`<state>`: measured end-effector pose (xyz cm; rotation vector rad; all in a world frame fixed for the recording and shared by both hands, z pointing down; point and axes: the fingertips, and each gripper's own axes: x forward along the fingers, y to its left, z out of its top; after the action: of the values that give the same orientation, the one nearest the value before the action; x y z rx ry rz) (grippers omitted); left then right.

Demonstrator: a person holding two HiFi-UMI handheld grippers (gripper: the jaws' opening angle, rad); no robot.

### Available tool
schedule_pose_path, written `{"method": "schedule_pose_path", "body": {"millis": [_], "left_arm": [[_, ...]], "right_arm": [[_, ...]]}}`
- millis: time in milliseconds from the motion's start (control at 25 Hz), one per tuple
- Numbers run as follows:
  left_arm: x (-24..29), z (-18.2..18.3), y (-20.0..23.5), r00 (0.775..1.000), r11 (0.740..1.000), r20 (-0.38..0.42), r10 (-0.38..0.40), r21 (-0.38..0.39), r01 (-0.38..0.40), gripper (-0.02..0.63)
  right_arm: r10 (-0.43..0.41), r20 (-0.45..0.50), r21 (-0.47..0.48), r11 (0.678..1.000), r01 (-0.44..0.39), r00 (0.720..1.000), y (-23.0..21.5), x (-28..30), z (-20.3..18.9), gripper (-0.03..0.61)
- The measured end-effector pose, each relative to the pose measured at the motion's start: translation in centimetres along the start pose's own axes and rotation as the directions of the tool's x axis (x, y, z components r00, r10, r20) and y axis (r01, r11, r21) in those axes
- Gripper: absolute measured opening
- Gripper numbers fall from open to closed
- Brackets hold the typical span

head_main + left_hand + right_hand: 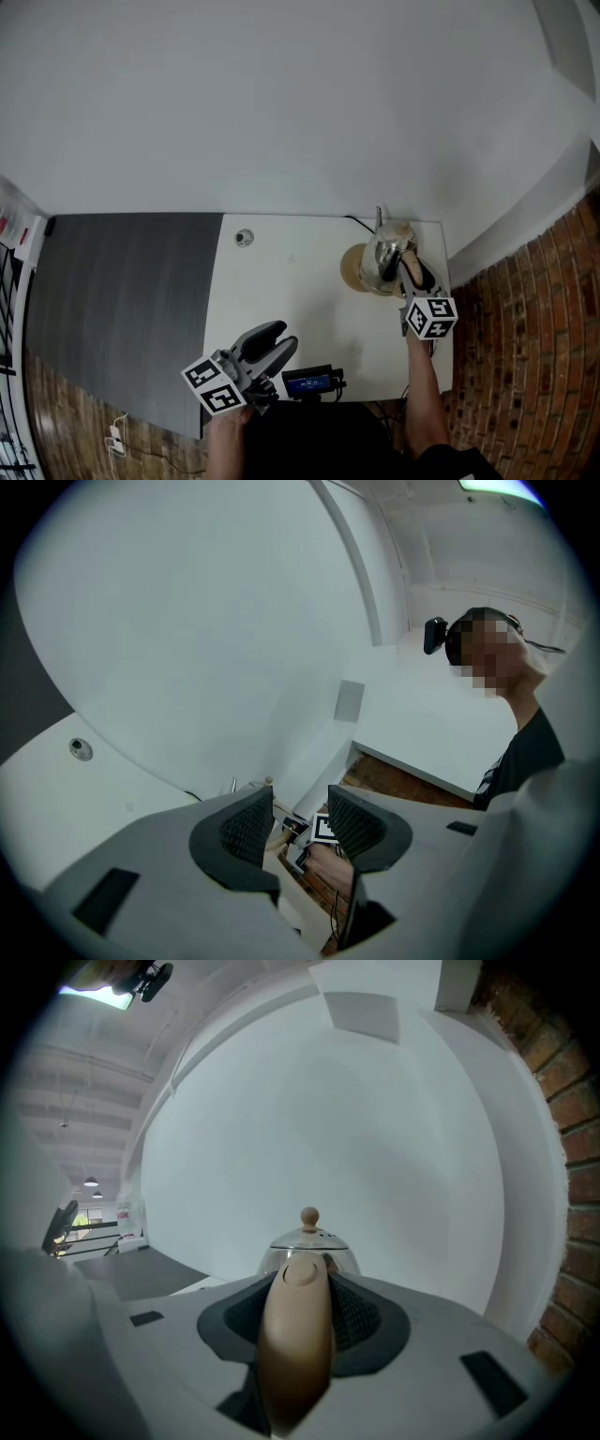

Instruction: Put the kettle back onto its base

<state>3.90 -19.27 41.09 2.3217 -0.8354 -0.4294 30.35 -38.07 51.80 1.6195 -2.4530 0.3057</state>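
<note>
White table (300, 300) carries a tan base (351, 270), a grommet (244, 237) — a blue-screened device (307, 382).

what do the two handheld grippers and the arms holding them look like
Both grippers are light grey plastic with broad rounded jaws lined with dark ribbed pads. The left gripper and the right gripper each carry a white cube printed with black square markers. The forearms are bare; a dark sleeve shows at the right upper arm.

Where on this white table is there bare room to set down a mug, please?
The middle of the table is bare, between the cable hole, the base and the small screen device. The far right corner is crowded by kettle, base and right claw.
</note>
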Motion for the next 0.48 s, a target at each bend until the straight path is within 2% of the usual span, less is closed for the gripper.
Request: {"method": "schedule_pose_path", "body": {"millis": [480], "left_arm": [[-0.4,0.2,0.4,1.0,1.0,-0.002,0.027,0.015,-0.027,0.199]], "right_arm": [[0.005,-0.002,0.009,1.0,-0.005,1.0,0.2,3.2,-0.3,0.155]]}}
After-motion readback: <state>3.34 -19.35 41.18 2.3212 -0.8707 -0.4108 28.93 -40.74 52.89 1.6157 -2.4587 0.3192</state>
